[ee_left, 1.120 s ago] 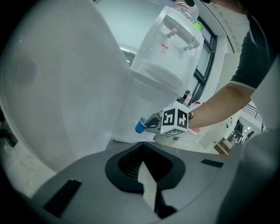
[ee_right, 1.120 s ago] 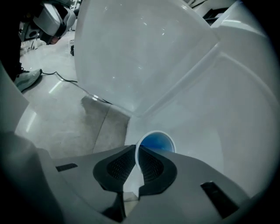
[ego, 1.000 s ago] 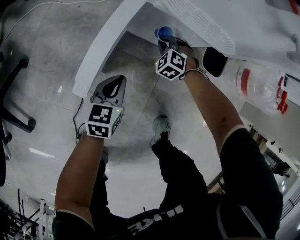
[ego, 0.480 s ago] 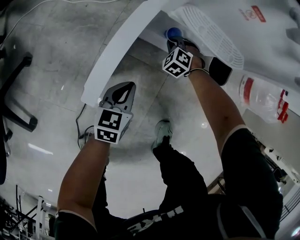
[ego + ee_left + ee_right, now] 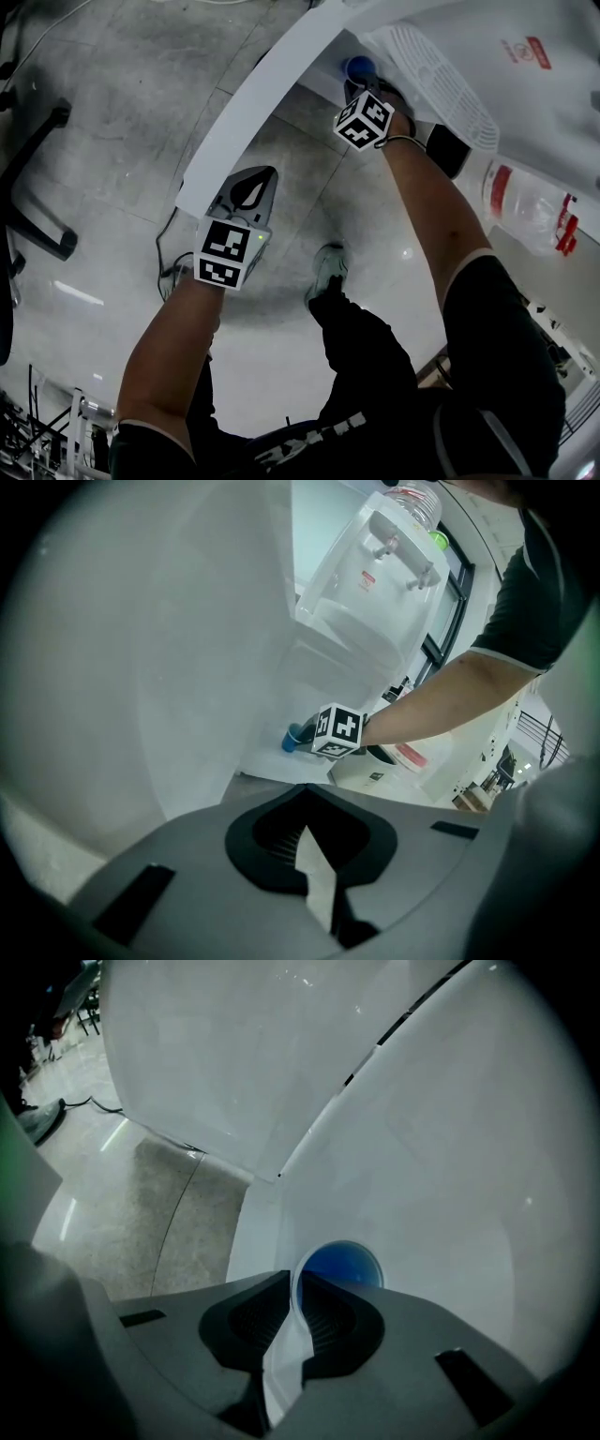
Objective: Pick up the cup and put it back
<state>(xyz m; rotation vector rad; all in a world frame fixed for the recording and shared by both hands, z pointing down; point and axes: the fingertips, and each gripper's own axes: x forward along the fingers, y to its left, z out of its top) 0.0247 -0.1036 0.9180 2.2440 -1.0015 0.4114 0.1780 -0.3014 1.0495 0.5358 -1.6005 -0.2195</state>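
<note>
**Right gripper: cup by the rim**

Item: my right gripper (image 5: 292,1281), jaws nearly together, nipping one wall of the cup (image 5: 343,1266).
Cup: blue, upright, bowl lying just right of the fingertips, lower centre of frame, over the white table (image 5: 422,1176).
I cannot tell whether its base is down.
Left gripper (image 5: 302,797): closed, empty, well apart.

White NIKE lettering (image 5: 314,439) crosses the black clothing (image 5: 370,366).

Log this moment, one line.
left gripper: shut, empty | right gripper: shut on rim of small blue plastic cup | white surface contact unclear
</note>
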